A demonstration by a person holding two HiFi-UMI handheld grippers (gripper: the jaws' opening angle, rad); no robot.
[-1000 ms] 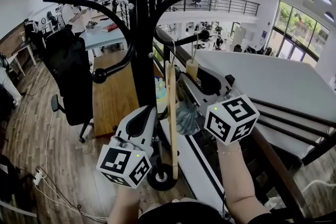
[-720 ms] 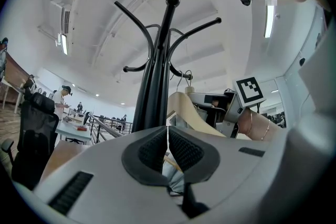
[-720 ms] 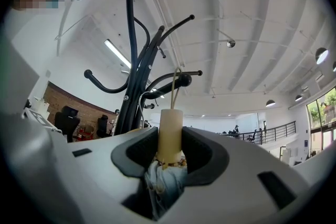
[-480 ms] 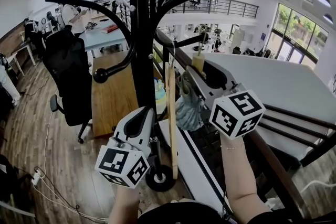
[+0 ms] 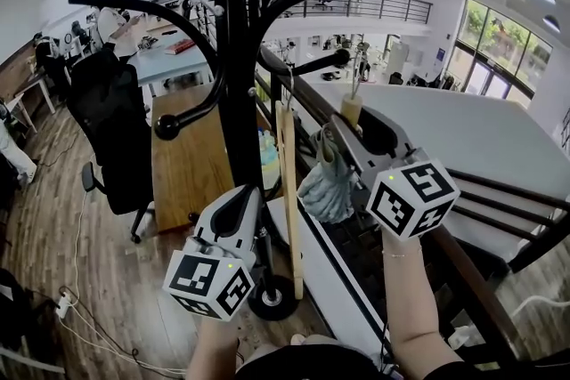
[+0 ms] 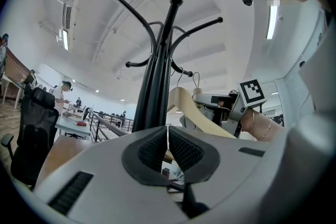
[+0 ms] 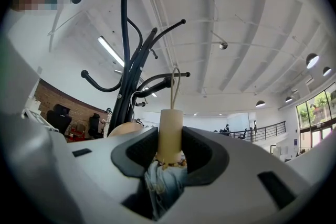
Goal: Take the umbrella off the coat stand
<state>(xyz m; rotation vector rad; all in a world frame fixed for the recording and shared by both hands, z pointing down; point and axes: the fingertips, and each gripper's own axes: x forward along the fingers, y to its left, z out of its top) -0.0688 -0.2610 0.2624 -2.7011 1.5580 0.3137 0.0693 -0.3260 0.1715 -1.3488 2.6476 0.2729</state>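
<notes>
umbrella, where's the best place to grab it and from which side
By the cream handle, just above the folded fabric, from the side, a pad on each flank: it is a stiff upright cylinder, the fabric soft. The right tongs are shut on it there.

You hold the folded, pale blue-grey umbrella (image 5: 326, 182) handle-up, its cream handle (image 5: 352, 110) clamped in your right gripper's (image 7: 170, 147) jaws, its cord loop (image 7: 174, 86) rising near a lower hook (image 5: 321, 63) of the tall black coat stand (image 5: 236, 58).
</notes>
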